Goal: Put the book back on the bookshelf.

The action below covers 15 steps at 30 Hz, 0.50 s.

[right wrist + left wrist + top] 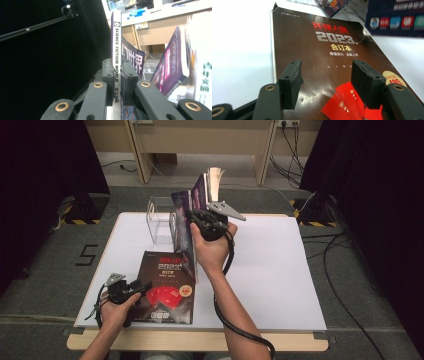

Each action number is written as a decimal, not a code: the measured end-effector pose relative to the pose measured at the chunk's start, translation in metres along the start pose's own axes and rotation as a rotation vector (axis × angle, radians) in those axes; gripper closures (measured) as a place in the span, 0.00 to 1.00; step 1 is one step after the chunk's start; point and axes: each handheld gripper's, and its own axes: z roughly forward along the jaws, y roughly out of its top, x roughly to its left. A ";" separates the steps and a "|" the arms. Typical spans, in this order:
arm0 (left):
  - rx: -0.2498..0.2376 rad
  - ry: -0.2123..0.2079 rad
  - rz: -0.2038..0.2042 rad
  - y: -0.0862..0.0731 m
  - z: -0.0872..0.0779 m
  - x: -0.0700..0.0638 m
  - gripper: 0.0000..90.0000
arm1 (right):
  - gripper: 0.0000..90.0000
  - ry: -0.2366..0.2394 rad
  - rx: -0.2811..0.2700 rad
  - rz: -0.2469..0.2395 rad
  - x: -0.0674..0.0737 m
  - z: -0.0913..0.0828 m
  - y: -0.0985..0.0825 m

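Note:
A dark brown magazine (167,287) with red cards printed on its cover lies flat near the table's front left. My left gripper (142,287) rests at its left edge. In the left gripper view the jaws (327,80) stand open over the cover (317,42), with nothing between the pads. My right gripper (199,219) is raised above the table's back middle and shut on the spine of a purple magazine (181,217), which stands upright. In the right gripper view the pads press both sides of the white spine (116,37) at the gripper (117,72).
A clear acrylic holder (160,222) stands at the back left of the white table (270,270). More magazines (204,187) lean beside the held one, also purple (172,65) in the right gripper view. Black curtains flank the table.

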 end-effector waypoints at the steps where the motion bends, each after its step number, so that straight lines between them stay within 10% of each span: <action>1: 0.000 -0.001 0.001 0.000 0.000 0.000 0.46 | 0.93 -0.002 -0.005 0.001 0.001 0.002 0.002; 15: 0.004 -0.008 0.010 -0.001 0.001 -0.002 0.46 | 0.93 -0.045 -0.078 0.013 -0.002 0.024 0.032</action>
